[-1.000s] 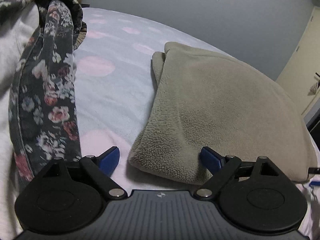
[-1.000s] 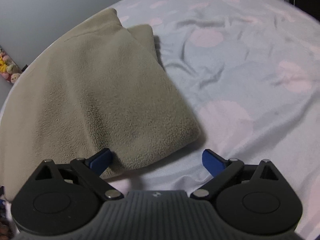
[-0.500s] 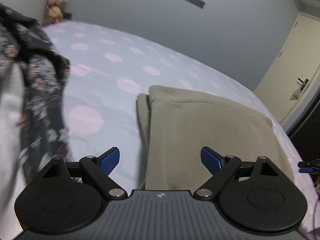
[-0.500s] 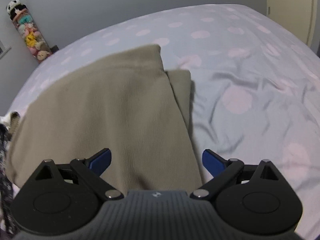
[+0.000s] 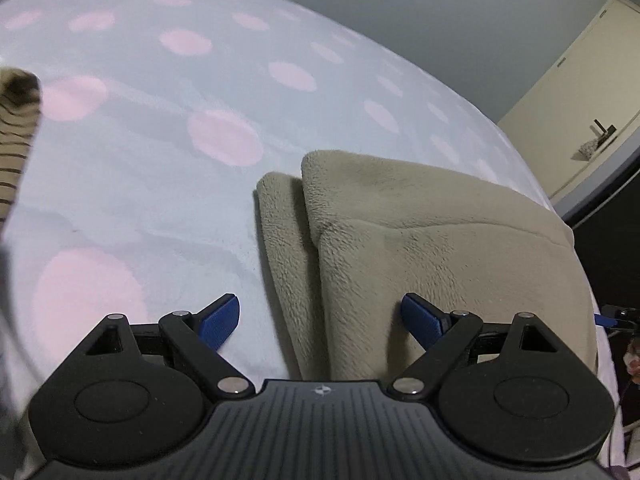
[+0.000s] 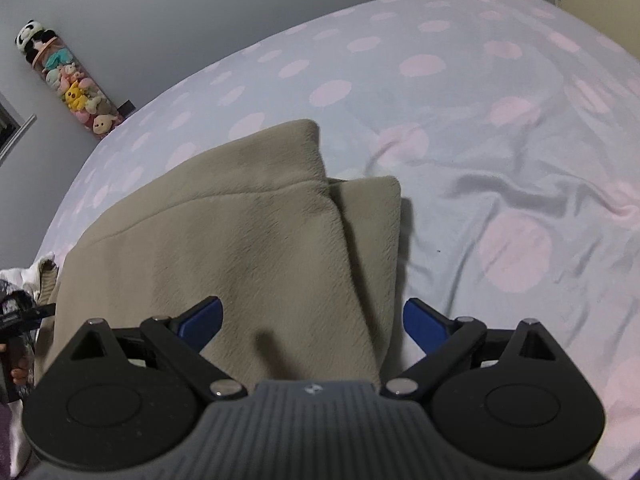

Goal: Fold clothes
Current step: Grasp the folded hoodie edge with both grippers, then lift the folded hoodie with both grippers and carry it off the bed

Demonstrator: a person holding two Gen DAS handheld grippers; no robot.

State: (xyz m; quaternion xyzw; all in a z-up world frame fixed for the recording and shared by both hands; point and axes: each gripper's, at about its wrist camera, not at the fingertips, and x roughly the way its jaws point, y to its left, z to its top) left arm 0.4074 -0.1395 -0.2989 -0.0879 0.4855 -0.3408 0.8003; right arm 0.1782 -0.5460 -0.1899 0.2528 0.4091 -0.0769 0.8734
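Note:
A beige fleece garment [image 5: 440, 248] lies folded on the bed, its left folded edge between the wide-apart blue pads of my left gripper [image 5: 320, 316]. That gripper is open and hovers over the near left side of the fleece, gripping nothing. In the right wrist view the same fleece [image 6: 240, 240] fills the lower left. My right gripper [image 6: 312, 318] is open above its near right edge, with the folded layers showing between the pads and nothing pinched. The far corner of the fleece sticks up a little.
The bed cover [image 5: 160, 184] is pale blue with pink dots and creased on the right [image 6: 520, 208]. A striped cloth [image 5: 16, 136] hangs in at the left edge. More clothes [image 6: 28, 280] lie left of the fleece. Plush toys [image 6: 72, 88] stand against the wall; a door [image 5: 580, 80] is at the right.
Both grippers have drawn back and up from the fleece's near edge. The left one swung right, so the flowered garment has left its view. Both stayed open.

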